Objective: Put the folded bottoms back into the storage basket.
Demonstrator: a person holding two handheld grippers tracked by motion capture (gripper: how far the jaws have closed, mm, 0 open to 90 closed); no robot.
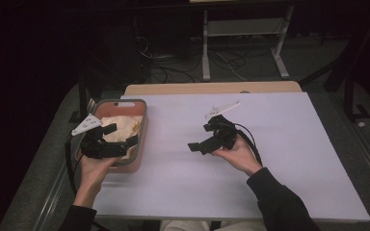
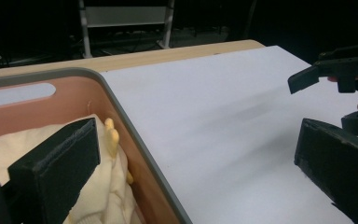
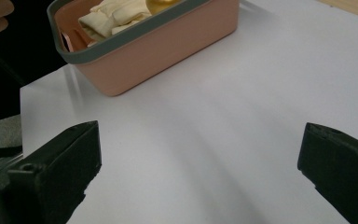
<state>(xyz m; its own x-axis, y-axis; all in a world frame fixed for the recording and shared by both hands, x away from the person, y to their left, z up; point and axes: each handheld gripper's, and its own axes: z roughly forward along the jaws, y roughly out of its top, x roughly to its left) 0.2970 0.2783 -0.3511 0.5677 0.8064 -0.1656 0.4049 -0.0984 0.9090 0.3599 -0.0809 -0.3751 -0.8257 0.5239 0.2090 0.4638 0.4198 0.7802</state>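
**A:** Start at the tools. What is the left gripper (image 1: 110,139) doing?

**B:** Its jaws are spread wide with nothing between them. In the high view it hangs over the pink basket (image 1: 142,126), pointing toward three o'clock. In its own view one jaw sits above the cream cloth (image 2: 106,196) and the other stands out past the grey rim, over bare table.

**A:** So it straddles the basket's wall?

**B:** That's how it looks. I can't tell whether the inner jaw touches the cloth or only hovers above it.

**A:** And the right gripper (image 1: 206,142)?

**B:** Also spread and empty, held above the white table (image 1: 279,159) near the middle, well apart from the basket, aimed toward nine o'clock. Its own view looks across open tabletop at the basket (image 3: 168,51), with the cloth (image 3: 116,11) folded inside at about eleven o'clock.

**A:** Which step would you call this?

**B:** I'd judge it the reach for the cloth, before any grasp: the cloth lies bunched in the basket and neither tool holds anything.

**A:** What does the next move need?

**B:** Probably shifting the left gripper toward nine o'clock so both jaws clear the rim, dipping onto a raised fold and pinching it. The right gripper seems placed to take the cloth over open table.
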